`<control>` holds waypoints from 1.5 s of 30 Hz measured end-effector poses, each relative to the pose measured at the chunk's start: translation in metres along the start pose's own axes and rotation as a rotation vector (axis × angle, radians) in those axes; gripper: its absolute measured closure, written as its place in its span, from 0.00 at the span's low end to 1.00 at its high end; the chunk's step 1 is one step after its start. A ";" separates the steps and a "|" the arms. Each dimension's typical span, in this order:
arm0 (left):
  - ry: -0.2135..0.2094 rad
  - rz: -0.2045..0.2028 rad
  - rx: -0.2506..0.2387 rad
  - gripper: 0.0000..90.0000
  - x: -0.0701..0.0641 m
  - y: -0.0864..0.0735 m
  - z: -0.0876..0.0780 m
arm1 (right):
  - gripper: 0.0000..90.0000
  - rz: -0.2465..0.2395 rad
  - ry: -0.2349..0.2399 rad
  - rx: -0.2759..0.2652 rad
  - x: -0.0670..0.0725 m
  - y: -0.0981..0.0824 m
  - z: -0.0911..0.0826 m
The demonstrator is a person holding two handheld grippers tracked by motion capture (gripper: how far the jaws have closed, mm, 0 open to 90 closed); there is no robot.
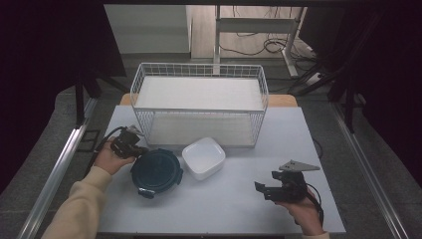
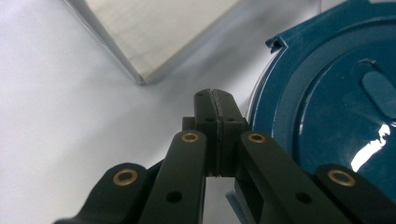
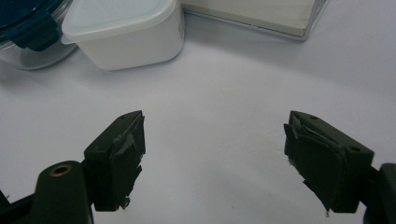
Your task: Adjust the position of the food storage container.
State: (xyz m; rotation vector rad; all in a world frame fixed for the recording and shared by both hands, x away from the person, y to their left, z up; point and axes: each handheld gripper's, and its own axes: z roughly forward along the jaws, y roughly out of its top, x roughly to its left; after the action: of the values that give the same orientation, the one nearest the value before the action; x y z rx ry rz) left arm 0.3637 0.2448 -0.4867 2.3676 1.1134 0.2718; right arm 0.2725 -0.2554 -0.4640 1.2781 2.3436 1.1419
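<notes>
Resting on the white table (image 1: 234,199), a round container with a dark blue clip-on lid (image 1: 157,172) sits toward the person's left, just in front of the white wire basket (image 1: 199,107). The left gripper (image 1: 135,148) lies right beside the lid's rim at its upper left edge; in the left gripper view its two jaws are pressed flat together with nothing between them, their tips (image 2: 214,100) just beside the blue lid (image 2: 327,107), and whether they touch it cannot be told. A white rounded-square container (image 1: 203,158) stands immediately right of the blue-lidded one, the two touching or nearly so. The right gripper (image 1: 263,190) is held well apart from both, near the table's right front, its jaws spread wide over bare tabletop and grasping nothing, pointing toward the white container (image 3: 123,30).
</notes>
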 end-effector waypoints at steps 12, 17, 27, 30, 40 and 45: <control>-0.035 0.051 0.010 1.00 -0.010 0.003 0.006 | 0.23 0.005 0.001 0.005 -0.001 -0.001 0.001; -0.041 0.095 0.018 1.00 -0.022 0.004 0.005 | 0.23 0.002 0.002 0.005 0.000 -0.001 0.002; -0.067 0.144 0.009 1.00 -0.040 0.006 0.007 | 0.23 0.002 0.002 0.005 -0.001 -0.001 0.002; -0.080 0.159 0.004 1.00 -0.047 0.004 0.007 | 0.23 0.000 0.004 0.007 -0.001 -0.001 0.002; -0.111 0.169 -0.004 1.00 -0.060 -0.001 0.008 | 0.23 0.000 0.005 0.012 0.000 -0.002 0.004; -0.126 0.185 -0.004 1.00 -0.070 0.000 0.009 | 0.23 -0.001 0.007 0.013 0.000 -0.002 0.004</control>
State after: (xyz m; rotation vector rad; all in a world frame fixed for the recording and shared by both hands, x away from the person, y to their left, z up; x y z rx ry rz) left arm 0.3219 0.1883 -0.4918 2.4499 0.8371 0.1861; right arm 0.2730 -0.2537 -0.4676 1.2792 2.3599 1.1349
